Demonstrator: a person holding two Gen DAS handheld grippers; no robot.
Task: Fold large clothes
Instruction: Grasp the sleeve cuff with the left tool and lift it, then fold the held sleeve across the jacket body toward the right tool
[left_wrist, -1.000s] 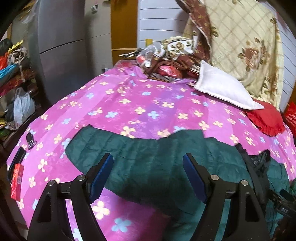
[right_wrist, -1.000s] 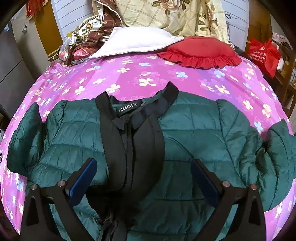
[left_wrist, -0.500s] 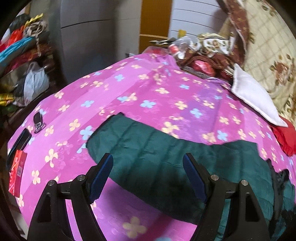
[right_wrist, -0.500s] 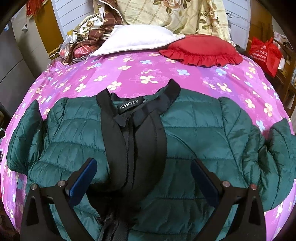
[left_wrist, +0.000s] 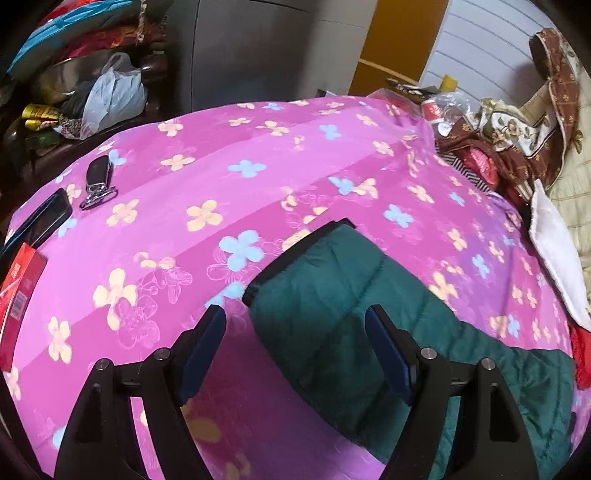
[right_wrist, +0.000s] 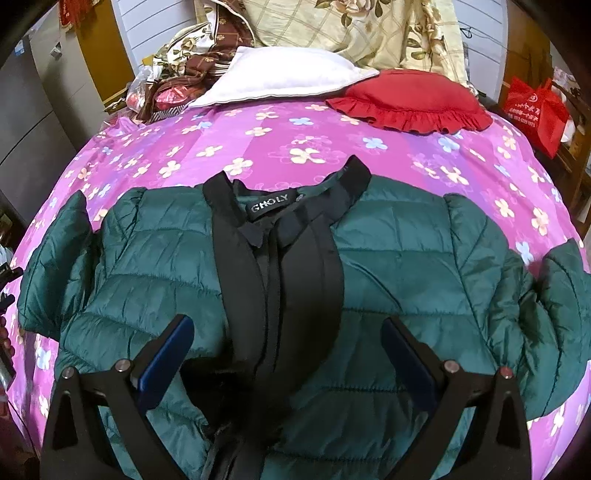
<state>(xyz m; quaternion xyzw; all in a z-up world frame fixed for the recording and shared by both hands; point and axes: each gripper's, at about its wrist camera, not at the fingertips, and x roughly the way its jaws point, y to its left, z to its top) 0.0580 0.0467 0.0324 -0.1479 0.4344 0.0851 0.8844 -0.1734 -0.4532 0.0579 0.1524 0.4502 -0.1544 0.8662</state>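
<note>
A dark green quilted jacket (right_wrist: 399, 258) with a black collar and black front band lies spread face up on a pink flowered bedspread (right_wrist: 280, 133). Its sleeves reach out to both sides. In the left wrist view one green sleeve (left_wrist: 354, 302) with a black cuff (left_wrist: 295, 254) lies stretched out on the bedspread (left_wrist: 229, 177). My left gripper (left_wrist: 295, 332) hovers open just above that sleeve's cuff end, with nothing between its blue pads. My right gripper (right_wrist: 288, 339) stands open over the jacket's chest, holding nothing.
A white pillow (right_wrist: 280, 74) and a red frilled cushion (right_wrist: 413, 99) lie at the bed's head with piled patterned bedding (right_wrist: 351, 26). Near the bed's left edge lie a key fob (left_wrist: 98, 181), a dark phone (left_wrist: 40, 221) and a red box (left_wrist: 16, 295). Bags and clutter (left_wrist: 110, 96) crowd the floor beyond.
My left gripper has swung left and lower along the sleeve, from over the jacket's body to the cuff end, rolling as it went. The right gripper and the jacket stayed put.
</note>
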